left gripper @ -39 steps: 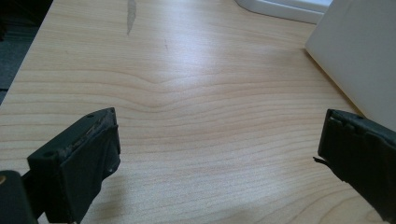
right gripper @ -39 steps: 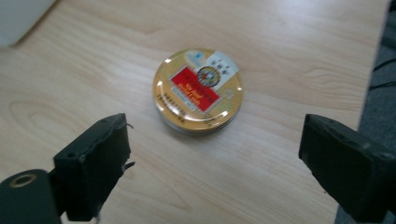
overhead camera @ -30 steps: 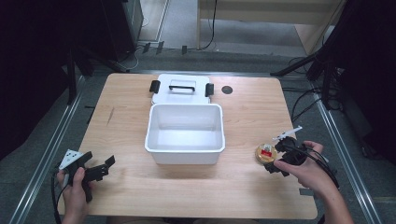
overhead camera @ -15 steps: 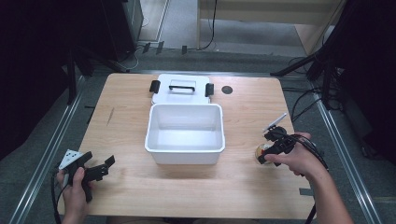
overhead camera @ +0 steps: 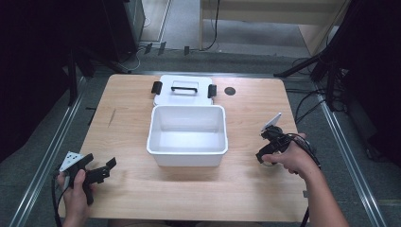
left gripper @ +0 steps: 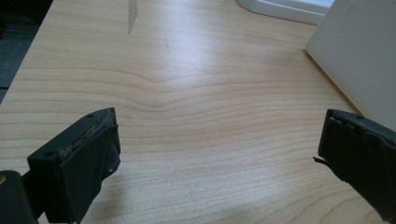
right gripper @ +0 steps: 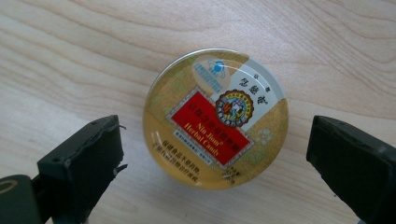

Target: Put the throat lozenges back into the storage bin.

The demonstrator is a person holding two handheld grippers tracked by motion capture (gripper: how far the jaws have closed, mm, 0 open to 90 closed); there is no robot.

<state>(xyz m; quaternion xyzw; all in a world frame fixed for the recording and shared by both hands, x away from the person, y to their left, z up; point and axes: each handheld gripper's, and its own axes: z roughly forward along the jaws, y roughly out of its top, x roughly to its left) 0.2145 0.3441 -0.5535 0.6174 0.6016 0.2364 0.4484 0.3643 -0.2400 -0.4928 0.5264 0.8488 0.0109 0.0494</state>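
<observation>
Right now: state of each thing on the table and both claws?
candy tin: lid on, flat on the table, between the right claw's jaws, untouched.
white bin: open, empty.
bin lid: off, flat behind the bin.
right claw: open, jaws have just been closing.
left claw: open, nothing between its jaws.

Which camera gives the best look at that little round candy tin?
The right gripper view: the candy tin lies face up on the table, label readable, between open jaws. In the high view the right gripper and hand cover it. The left gripper view faces bare wood.
</observation>
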